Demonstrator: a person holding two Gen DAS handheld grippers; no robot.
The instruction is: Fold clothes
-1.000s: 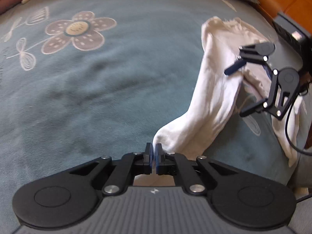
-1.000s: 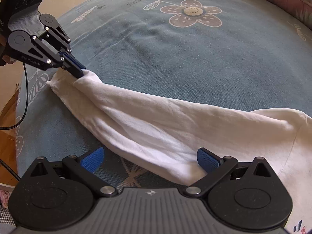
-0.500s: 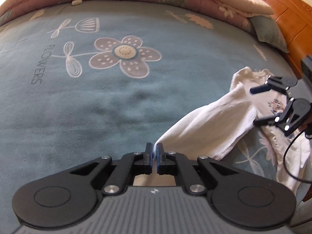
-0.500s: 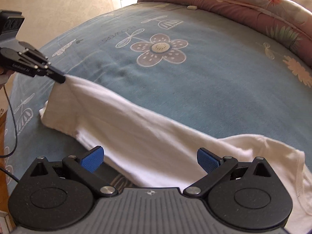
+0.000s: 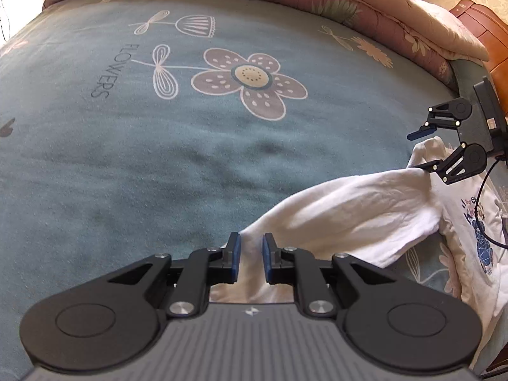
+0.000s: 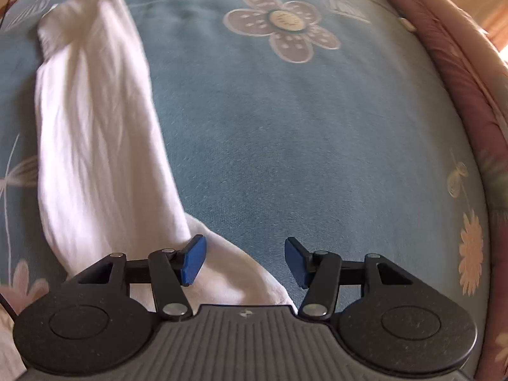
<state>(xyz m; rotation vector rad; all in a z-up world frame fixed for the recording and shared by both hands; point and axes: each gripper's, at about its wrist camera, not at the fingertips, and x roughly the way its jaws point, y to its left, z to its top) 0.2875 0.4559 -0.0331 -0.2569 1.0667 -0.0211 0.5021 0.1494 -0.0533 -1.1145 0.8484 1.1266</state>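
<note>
A white T-shirt point(image 5: 358, 209) with a blue print point(image 5: 482, 241) lies on the blue flowered bedspread point(image 5: 158, 158). Its folded part stretches from my left gripper toward the right. My left gripper point(image 5: 250, 258) is slightly open, with the shirt's corner lying between its blue pads point(image 5: 234, 258), no longer pinched. My right gripper point(image 6: 244, 262) is open above the other end of the shirt point(image 6: 95, 133), one pad over the cloth. In the left wrist view the right gripper point(image 5: 424, 150) shows open at the shirt's far edge.
A pink quilt point(image 5: 349, 3) is bunched along the bed's far side and also shows in the right wrist view point(image 6: 470, 73). A wooden headboard point(image 5: 485, 22) stands at the far right. A black cable point(image 5: 489, 222) crosses the shirt's print.
My left gripper has opened and released the shirt corner it pinched. The right gripper has swung toward the quilt side, staying open. The shirt now lies on the bed.
</note>
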